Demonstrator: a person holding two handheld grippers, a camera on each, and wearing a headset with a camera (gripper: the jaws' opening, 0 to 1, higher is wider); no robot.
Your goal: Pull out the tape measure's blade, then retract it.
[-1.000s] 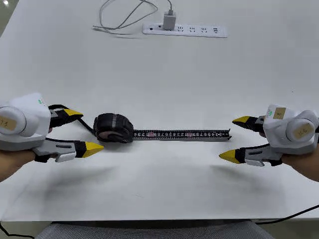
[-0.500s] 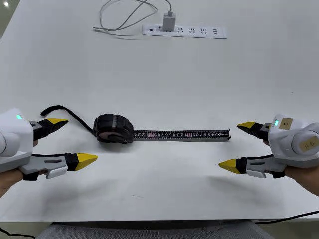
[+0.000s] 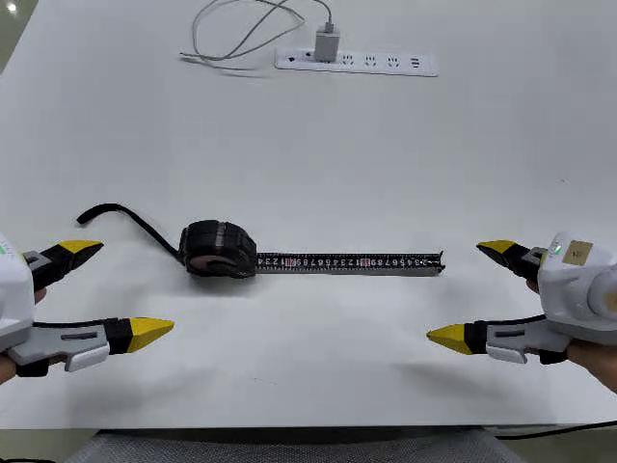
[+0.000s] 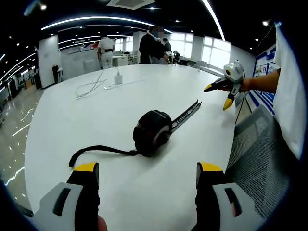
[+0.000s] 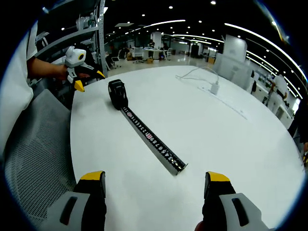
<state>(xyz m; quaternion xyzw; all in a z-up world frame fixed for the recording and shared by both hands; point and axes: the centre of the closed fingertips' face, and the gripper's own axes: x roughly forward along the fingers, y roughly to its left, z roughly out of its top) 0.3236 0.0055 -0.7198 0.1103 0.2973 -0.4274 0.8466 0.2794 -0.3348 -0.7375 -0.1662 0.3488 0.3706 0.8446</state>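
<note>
The tape measure (image 3: 220,249) lies centre-left in the head view on the white table (image 3: 318,145). Its blade (image 3: 352,261) is drawn out flat toward the right and its strap (image 3: 125,218) trails to the upper left. The left gripper (image 3: 134,286), at lower left, has its jaws spread wide and holds nothing. The right gripper (image 3: 455,291), at lower right, is likewise wide open and empty, near the blade's tip but apart from it. The end hook is too small to judge. A power strip (image 3: 357,61) sits at top centre.
</note>
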